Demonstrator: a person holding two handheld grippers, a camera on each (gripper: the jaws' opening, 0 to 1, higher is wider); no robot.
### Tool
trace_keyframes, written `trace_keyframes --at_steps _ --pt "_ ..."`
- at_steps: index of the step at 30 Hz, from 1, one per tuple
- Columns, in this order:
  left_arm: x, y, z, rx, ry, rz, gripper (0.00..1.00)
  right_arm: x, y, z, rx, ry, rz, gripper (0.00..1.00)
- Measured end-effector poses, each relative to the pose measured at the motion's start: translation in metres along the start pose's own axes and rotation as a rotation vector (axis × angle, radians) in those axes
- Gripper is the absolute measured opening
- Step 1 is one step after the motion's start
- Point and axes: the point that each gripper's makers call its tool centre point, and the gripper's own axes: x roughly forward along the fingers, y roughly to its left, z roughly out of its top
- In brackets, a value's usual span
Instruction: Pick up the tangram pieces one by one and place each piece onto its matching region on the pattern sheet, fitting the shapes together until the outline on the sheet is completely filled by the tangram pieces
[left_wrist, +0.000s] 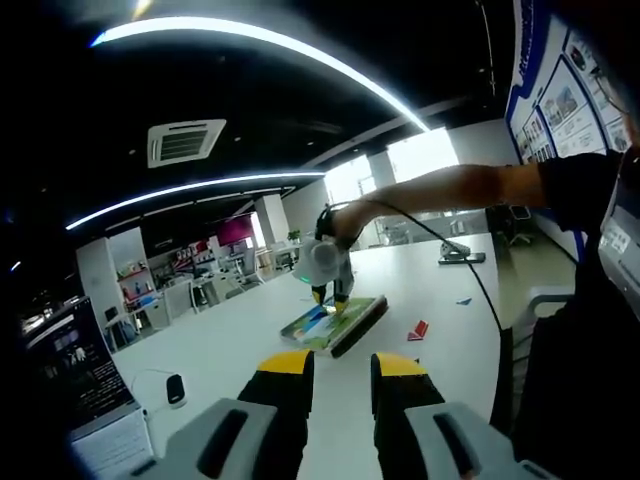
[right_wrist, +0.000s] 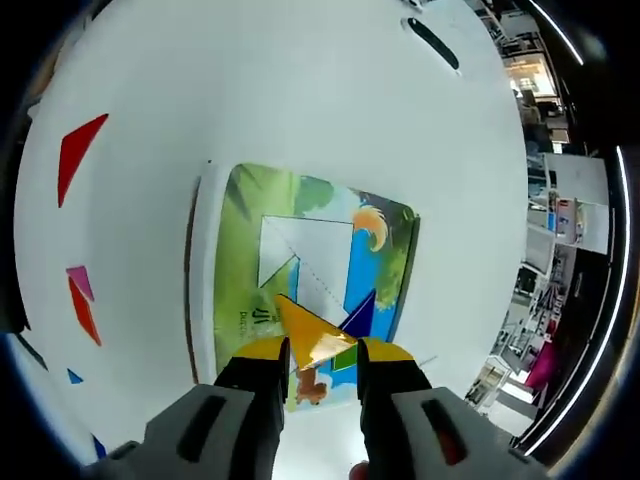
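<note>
Right gripper view: nearest the lens, the right gripper (right_wrist: 322, 350) pinches a yellow triangle (right_wrist: 312, 330) between its yellow-tipped jaws, one point of the piece reaching forward over the pattern sheet (right_wrist: 240, 240). The sheet lies on a white table (right_wrist: 300, 90); its white outline (right_wrist: 300, 255) is largely unfilled, with a blue piece (right_wrist: 362, 315) and a green piece (right_wrist: 345, 357) touching near the jaws.

The triangle appears thin, rigid and light, with a glossy face, so it is probably slippery. Judged best held across its flat faces near the middle, as here, so the edges stay free to butt against the neighbours. Pieces already laid would likely slide if nudged.

Loose pieces lie well apart from the sheet: a red triangle (right_wrist: 78, 150), a pink piece (right_wrist: 80, 281) and a second red piece (right_wrist: 84, 310). Nothing stands between the jaws and the outline.

Left gripper view: the left gripper (left_wrist: 342, 365) hangs above the table with jaws slightly parted and nothing between them. Farther off, the person's arm (left_wrist: 450, 185) reaches to the sheet.
</note>
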Motion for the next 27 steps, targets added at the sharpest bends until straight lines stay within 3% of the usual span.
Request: trace_keyframes --at_steps 10,27 --pt "-0.001 0.0 0.0 0.0 0.0 0.002 0.25 0.011 -0.002 0.003 0.119 -0.001 0.03 0.28" --pt "-0.001 0.0 0.001 0.002 -0.001 0.002 0.25 0.011 -0.001 0.002 0.116 0.005 0.034 0.28"
